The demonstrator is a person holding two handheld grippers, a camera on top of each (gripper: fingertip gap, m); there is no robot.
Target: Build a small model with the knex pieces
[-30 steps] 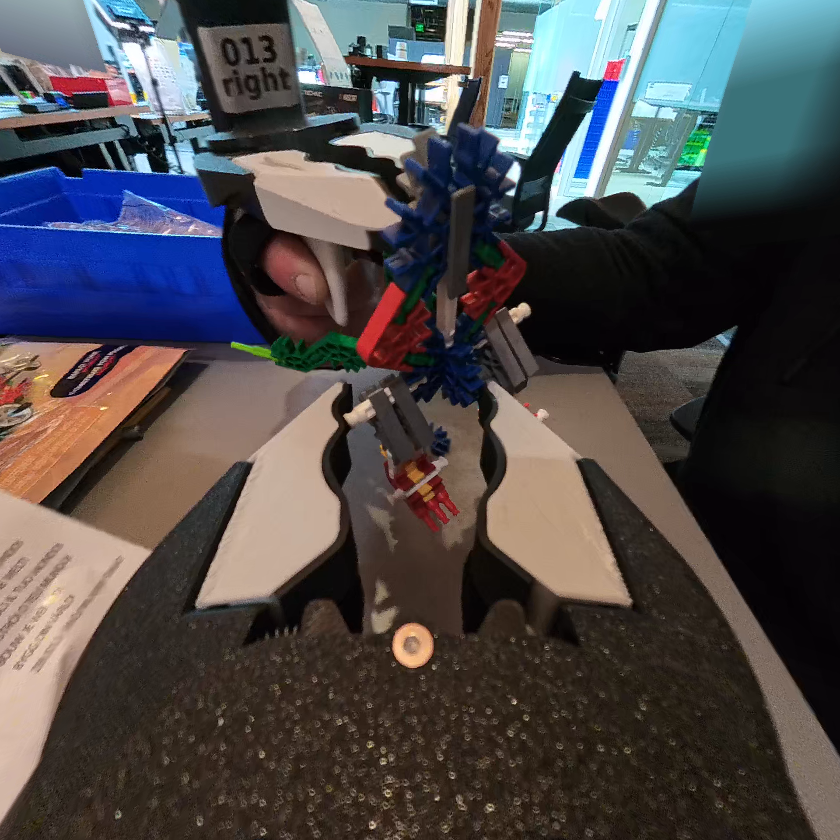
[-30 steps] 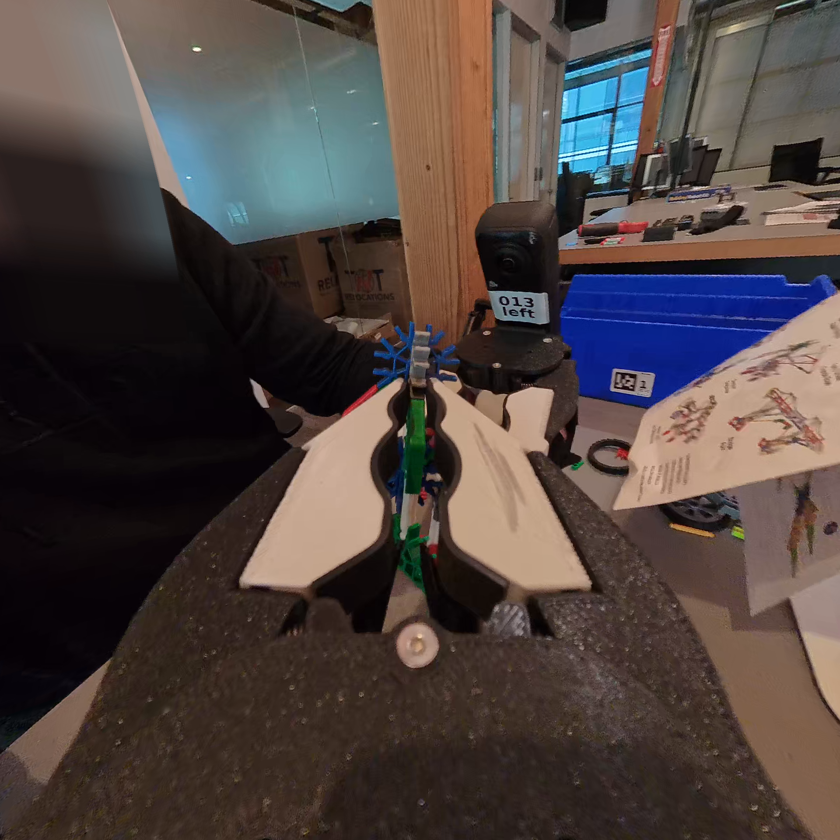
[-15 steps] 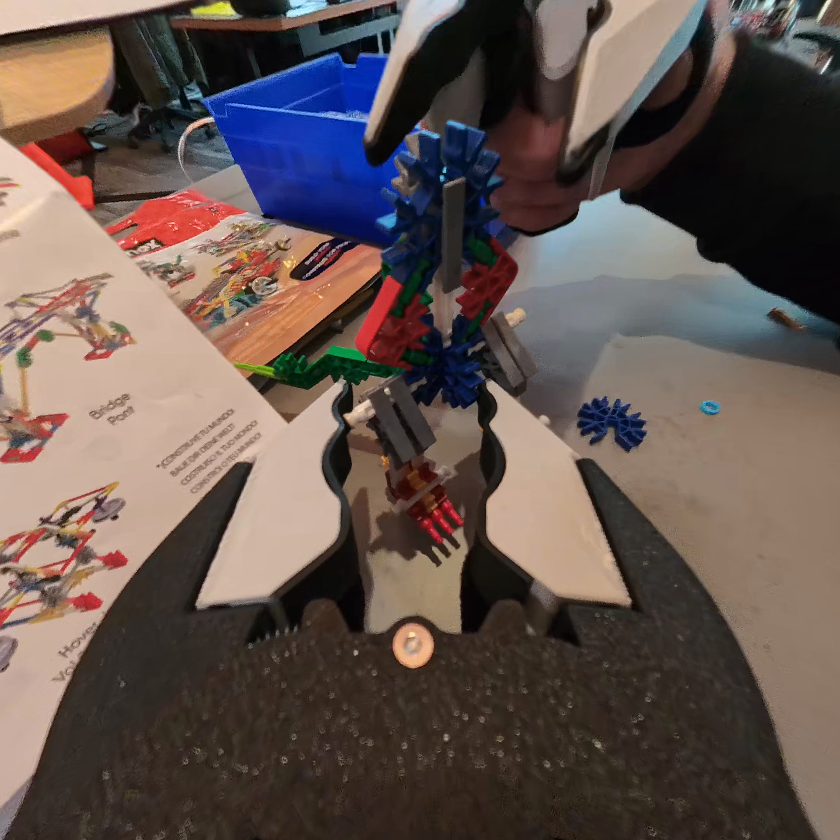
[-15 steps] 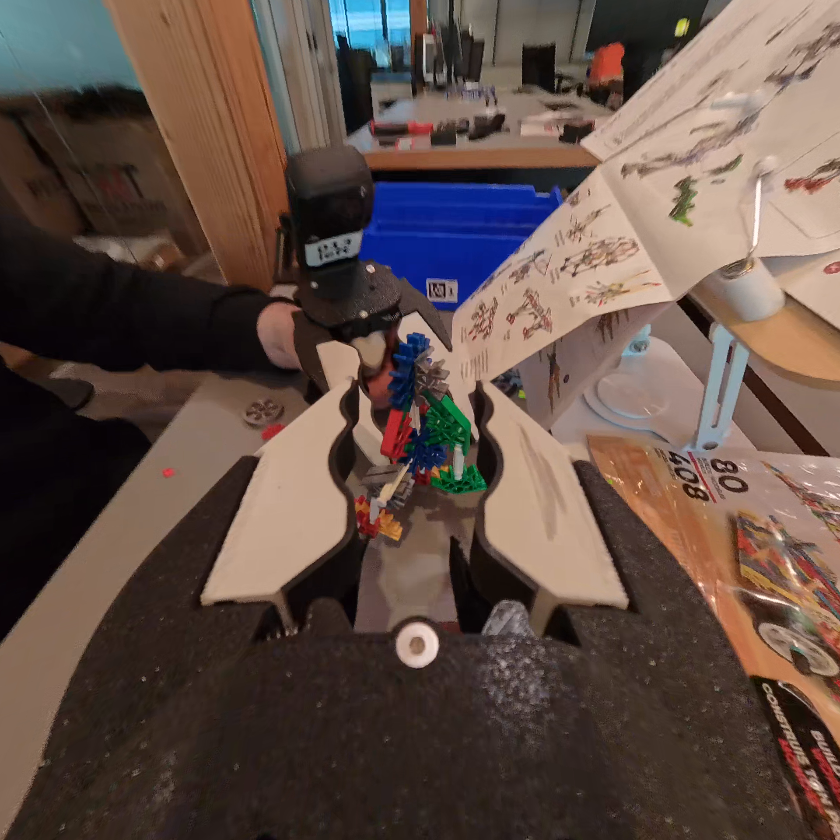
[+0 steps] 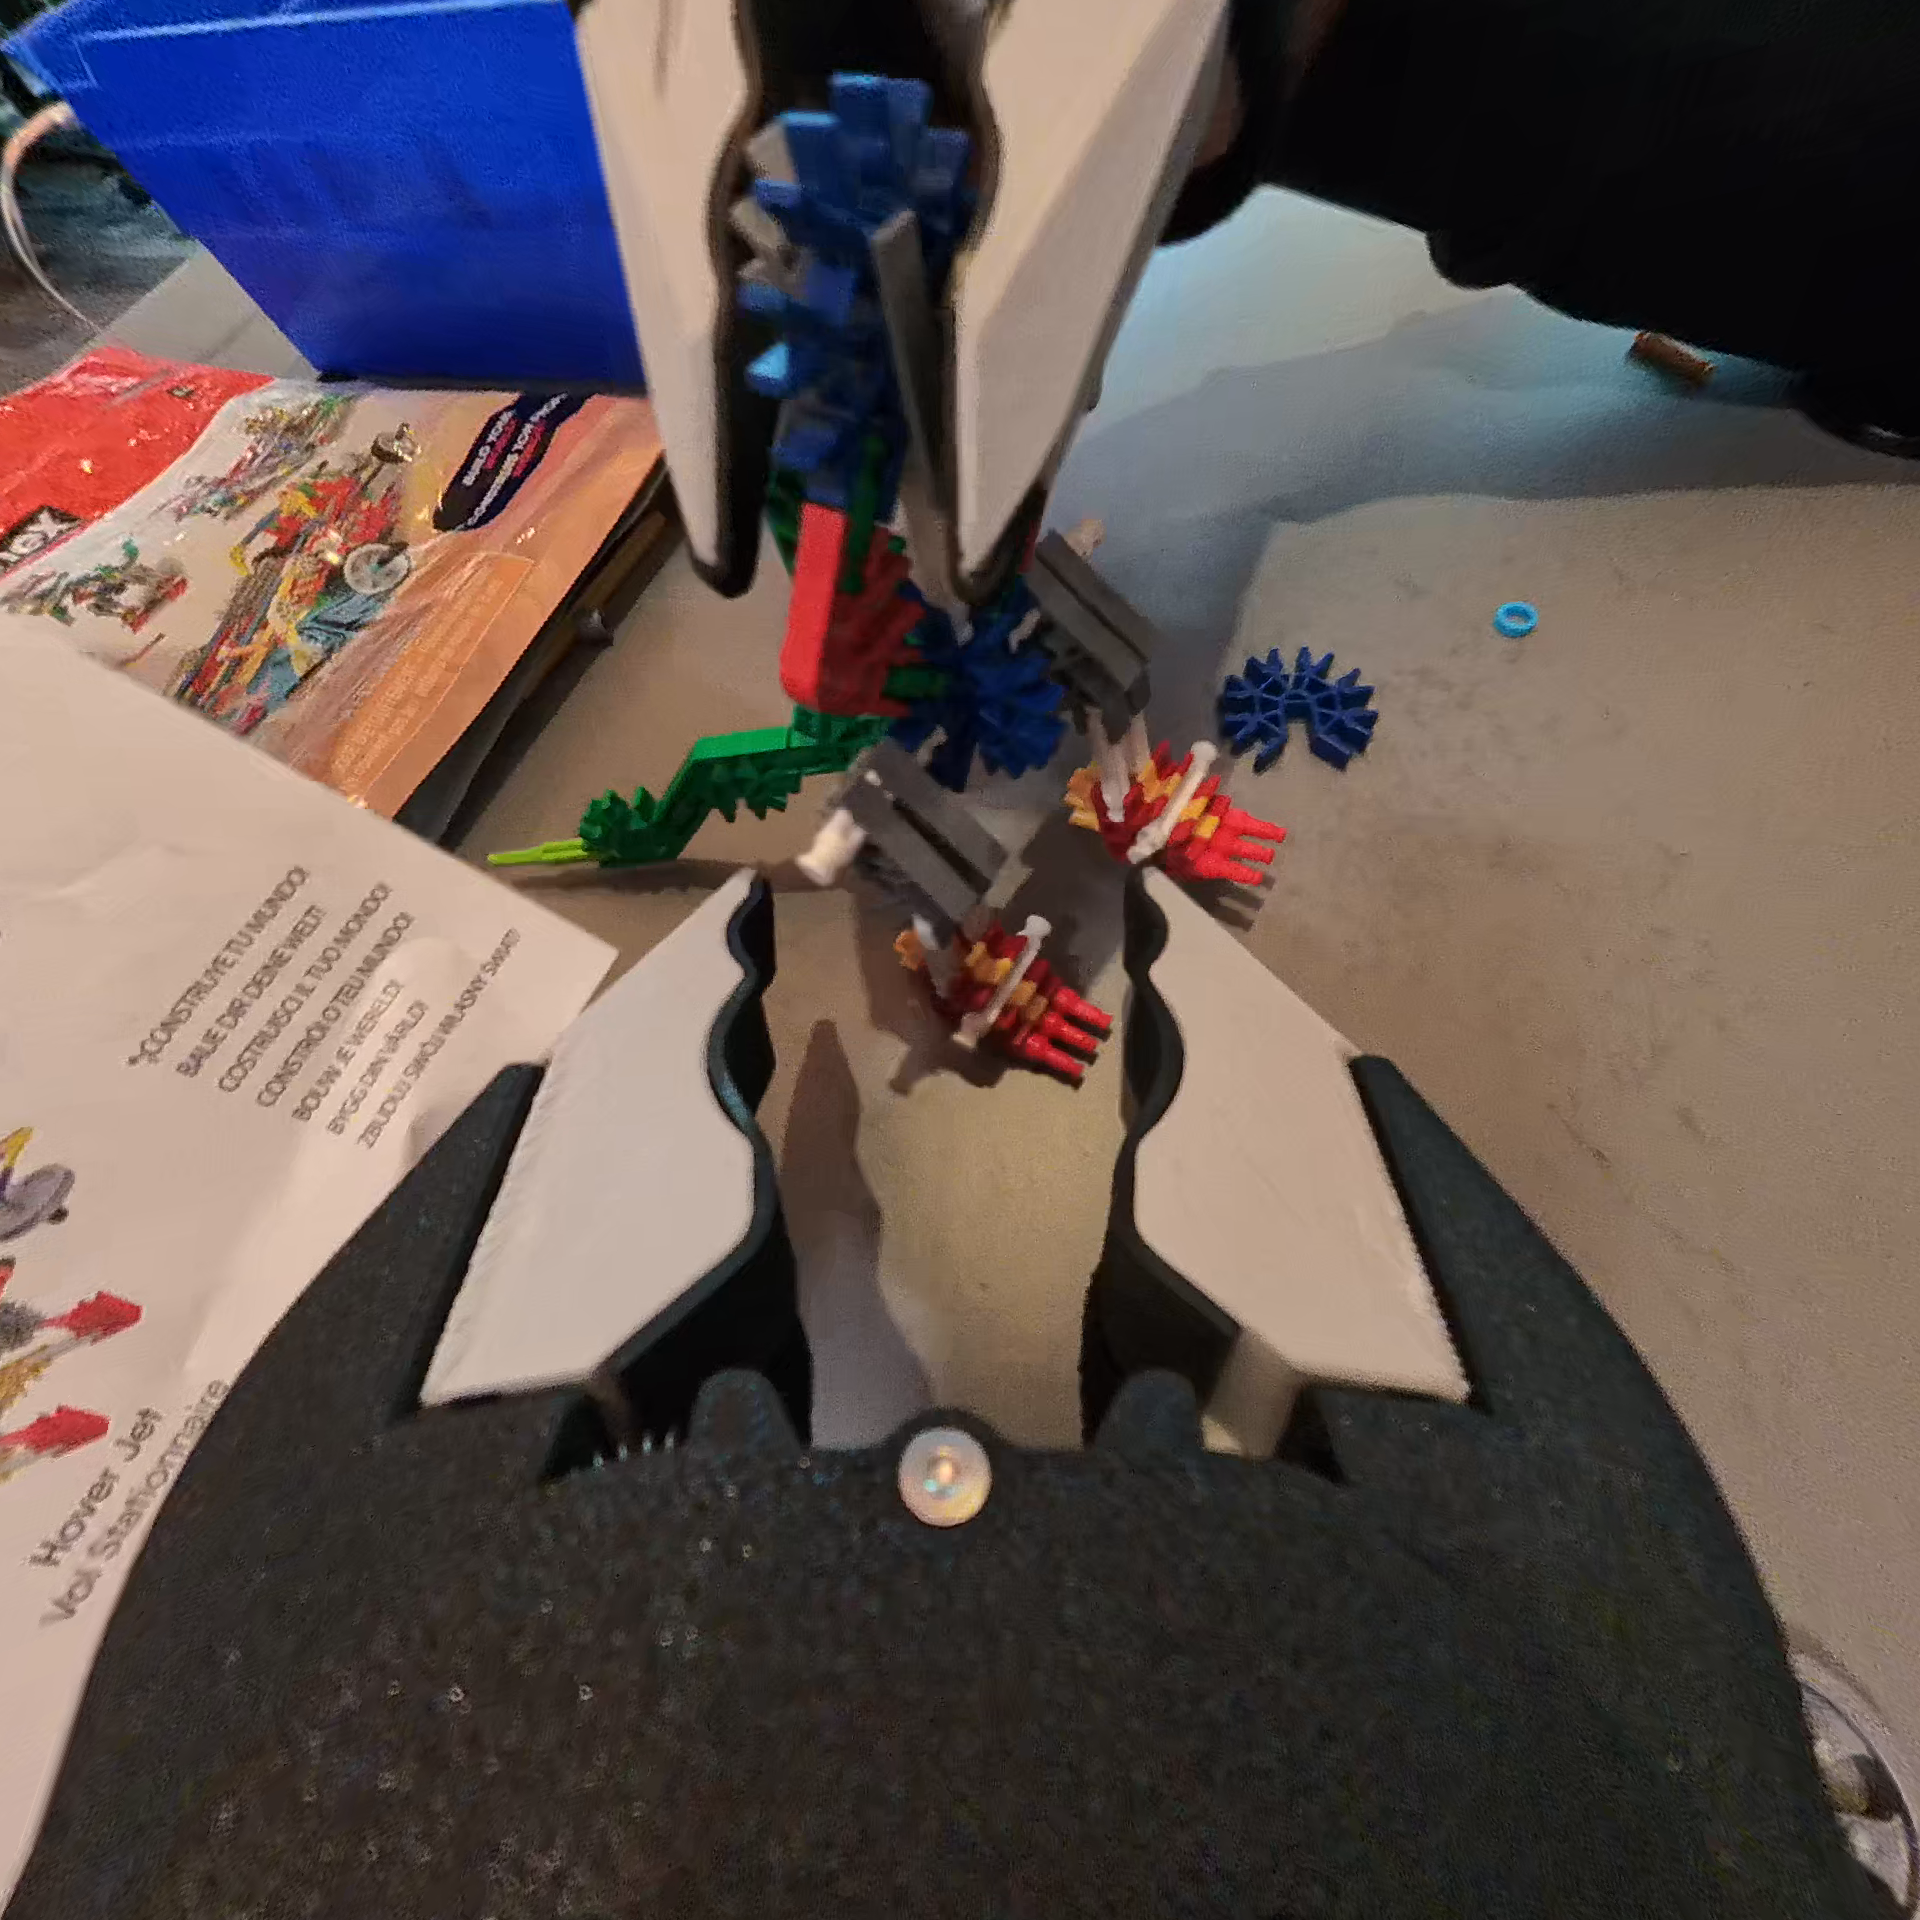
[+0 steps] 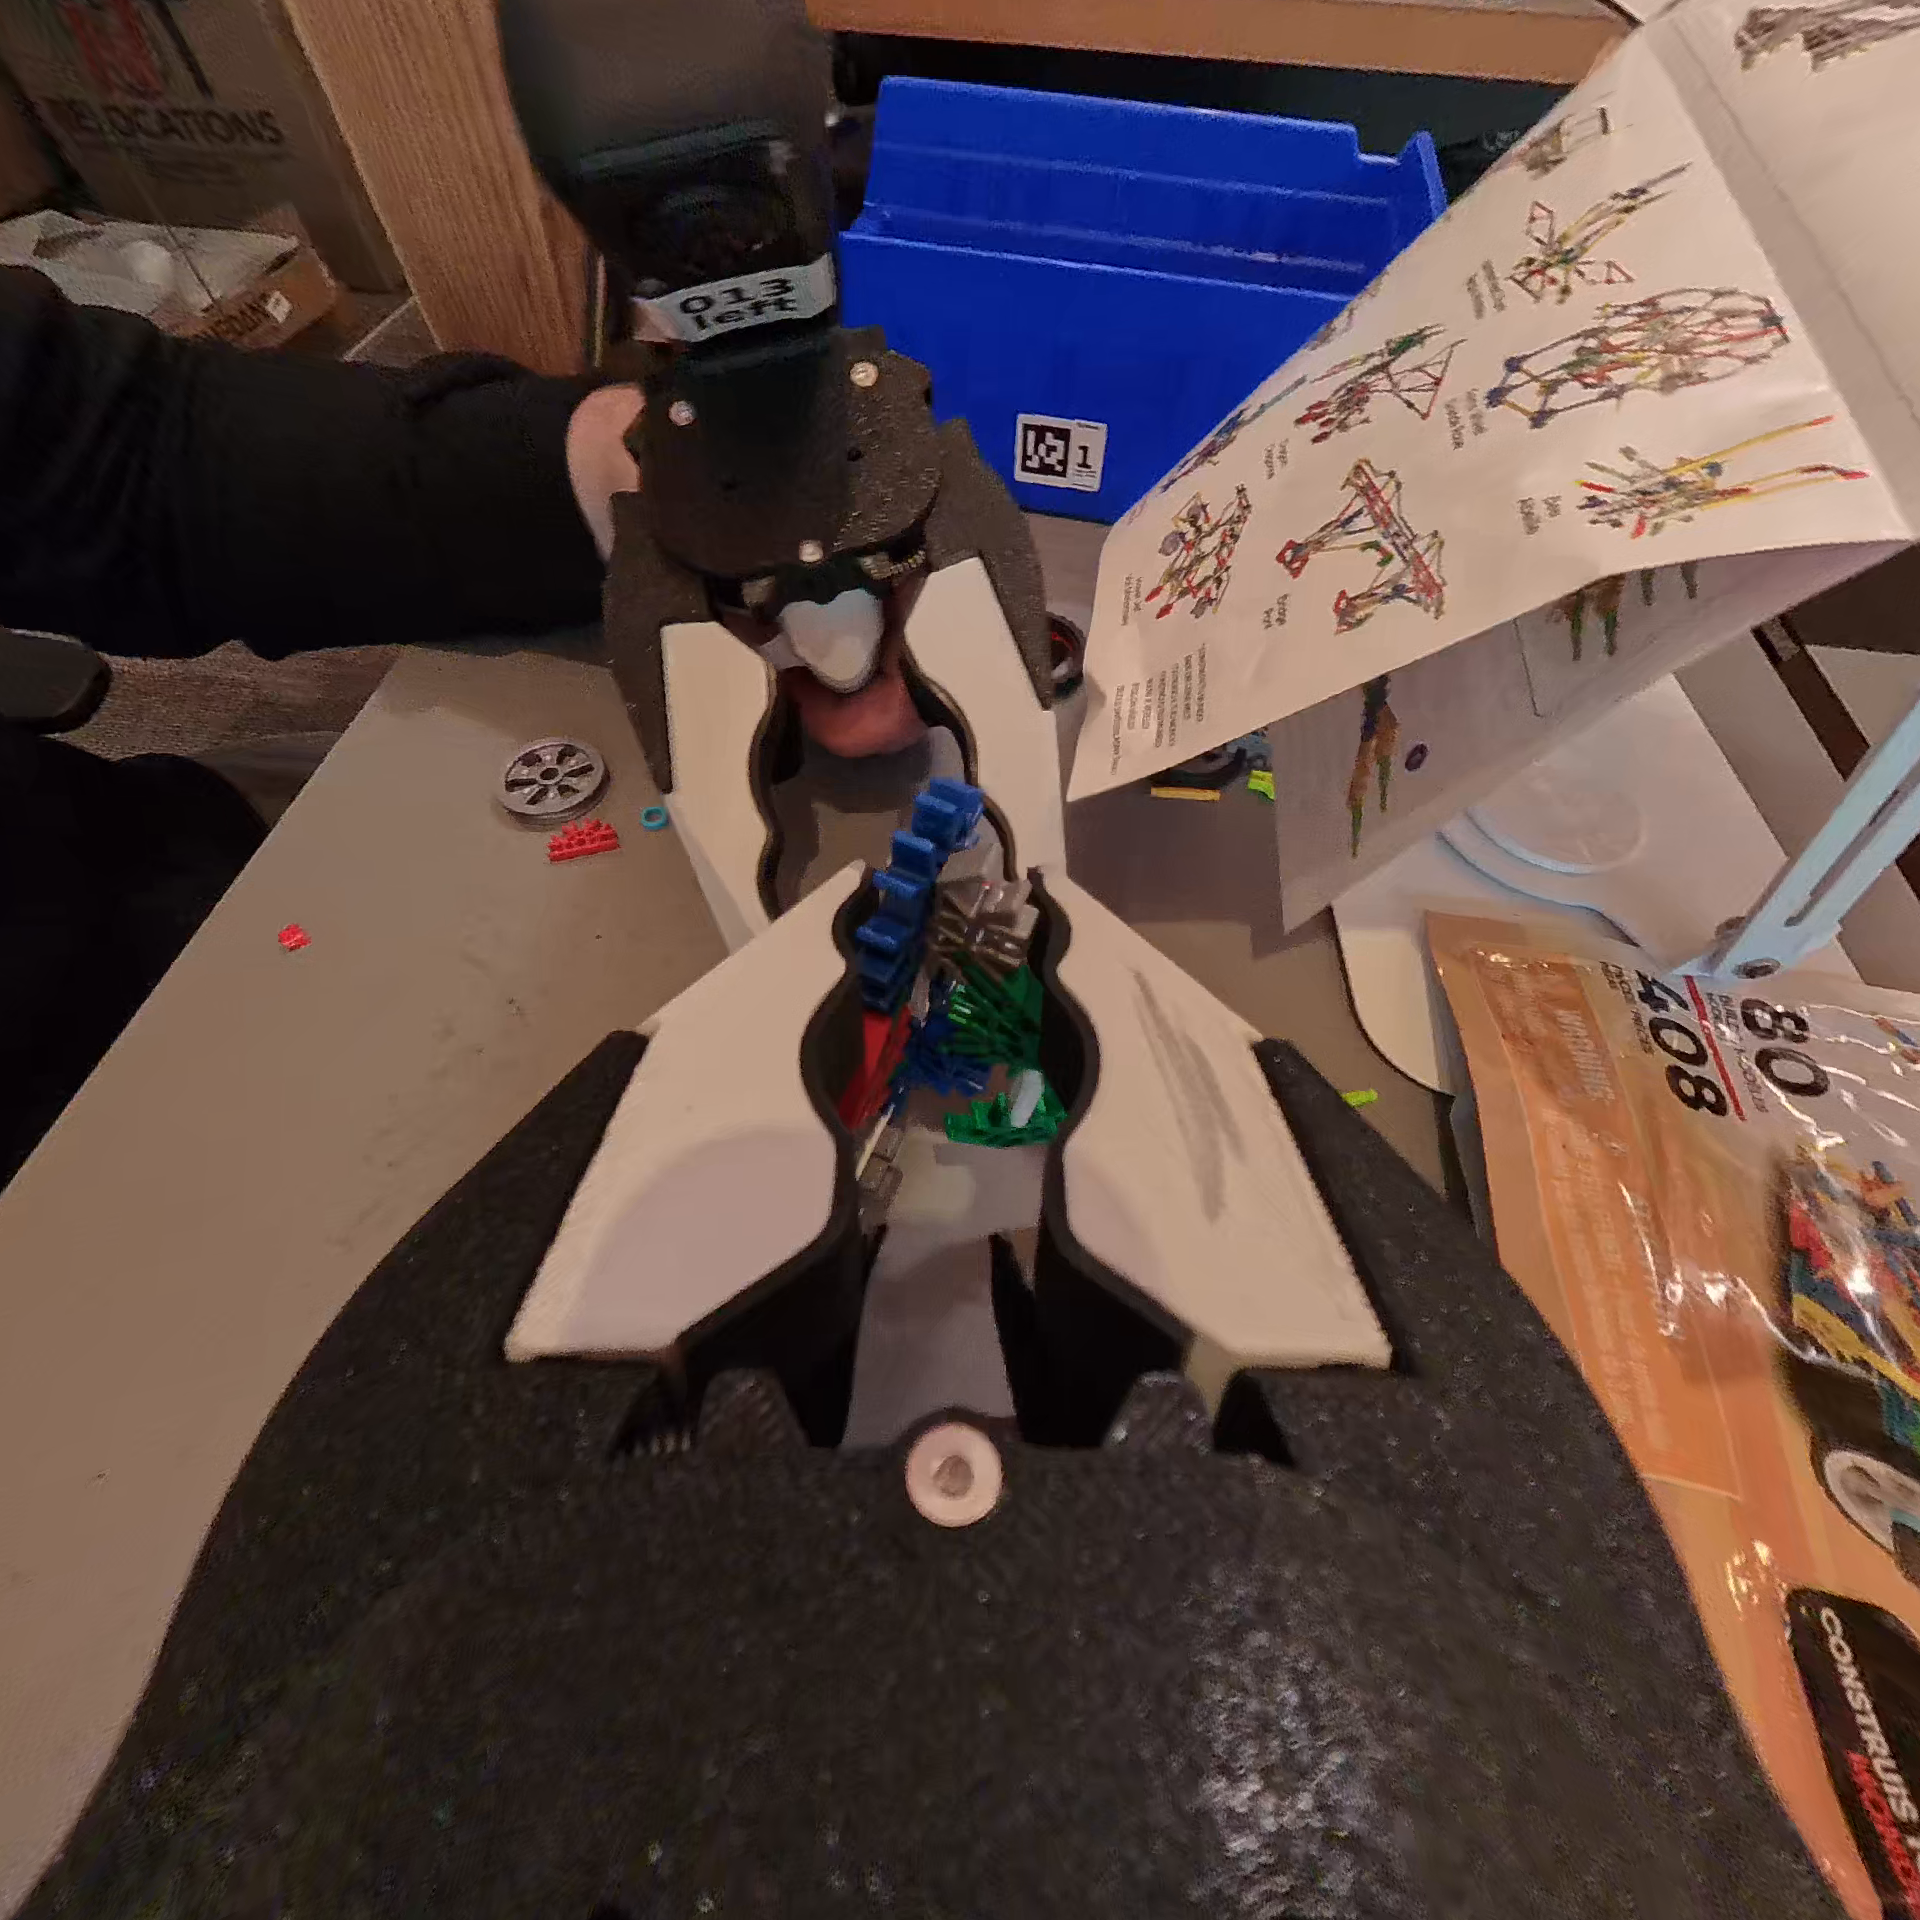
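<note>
A toy figure [image 5: 914, 665] built of blue, red, green and grey construction pieces has red-and-yellow feet [image 5: 1013, 997] at or just above the grey table [image 5: 1507, 1039]. My right gripper [image 5: 852, 577] comes down from above and is shut on the figure's blue top. In the right wrist view the figure [image 6: 935, 997] sits between its fingers [image 6: 727, 1122]. My left gripper [image 5: 943, 894] is open and empty, its tips on either side of the nearer foot. It also shows in the right wrist view [image 6: 831, 821], facing the right gripper.
A blue bin [image 5: 364, 208] stands at the back. An instruction sheet [image 5: 208, 1039] and an orange parts bag [image 5: 343, 582] lie to the left. A loose blue connector [image 5: 1299, 707] and a small blue ring [image 5: 1515, 621] lie to the right. A grey wheel [image 6: 554, 779] lies beside a person's dark sleeve [image 6: 260, 499]. The grippers' ends are close to 6 centimetres from one another.
Both grippers tipped down toward the table with the figure. The right gripper opened, then closed on its top from above. The left gripper widened slightly and drew back from the figure's legs.
</note>
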